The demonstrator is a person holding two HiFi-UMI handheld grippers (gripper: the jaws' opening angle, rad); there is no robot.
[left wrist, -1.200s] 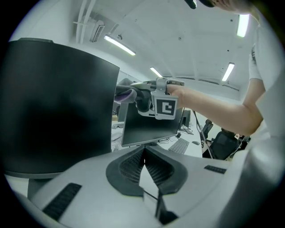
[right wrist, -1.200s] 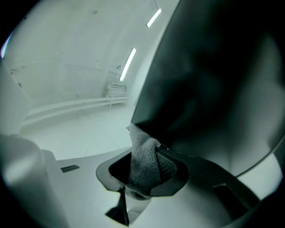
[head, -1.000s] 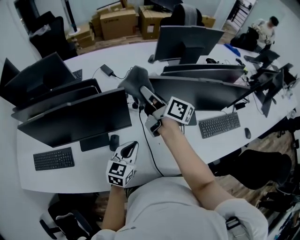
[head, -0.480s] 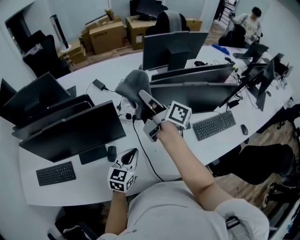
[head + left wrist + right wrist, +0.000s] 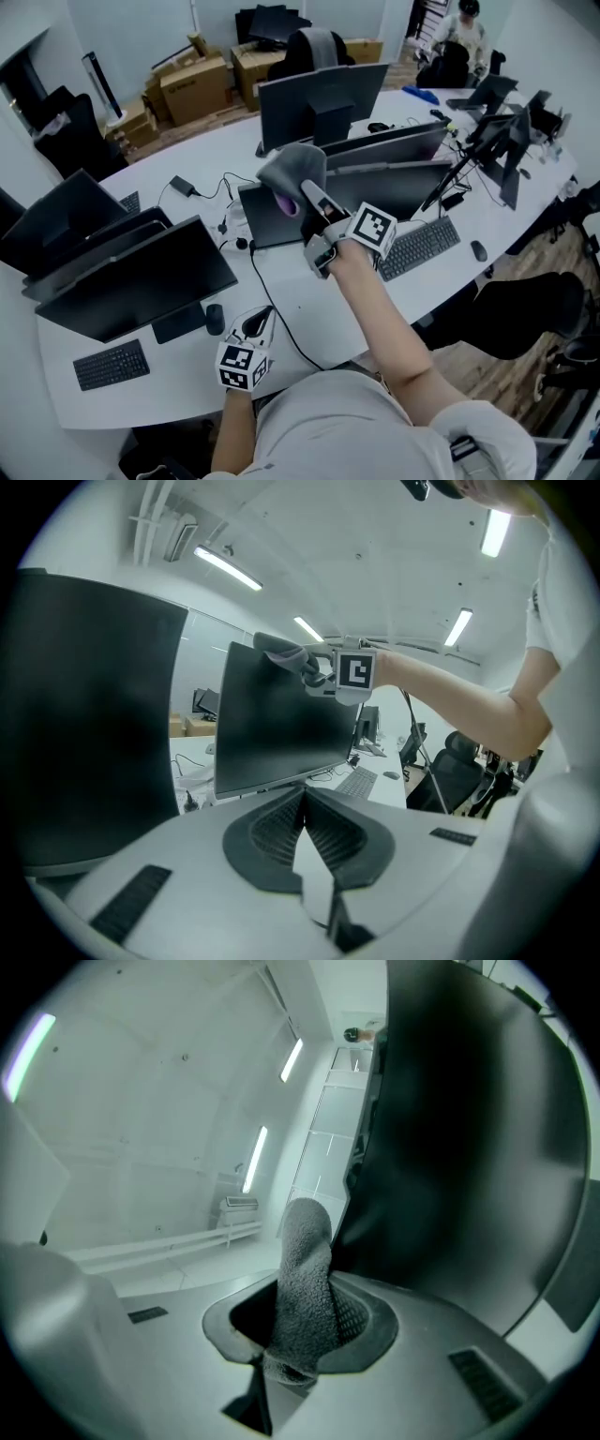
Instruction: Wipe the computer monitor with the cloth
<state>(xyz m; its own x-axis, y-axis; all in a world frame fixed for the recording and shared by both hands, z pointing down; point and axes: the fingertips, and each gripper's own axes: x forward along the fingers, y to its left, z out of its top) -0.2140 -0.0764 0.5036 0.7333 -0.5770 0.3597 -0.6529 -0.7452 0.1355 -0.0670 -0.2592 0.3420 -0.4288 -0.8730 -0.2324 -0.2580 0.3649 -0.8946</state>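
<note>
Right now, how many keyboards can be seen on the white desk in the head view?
3: one keyboard at the desk's near-left edge, another at its right edge, a third far left, only partly visible. Others may be hidden.

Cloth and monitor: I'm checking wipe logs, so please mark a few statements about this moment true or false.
1. The right gripper is shut on the cloth. True.
2. The left gripper holds a second cloth. False: its jaws are together with nothing between them.
3. The cloth is up at the monitor's top edge. True.
4. The monitor's screen is lit. False: it is dark.
</note>
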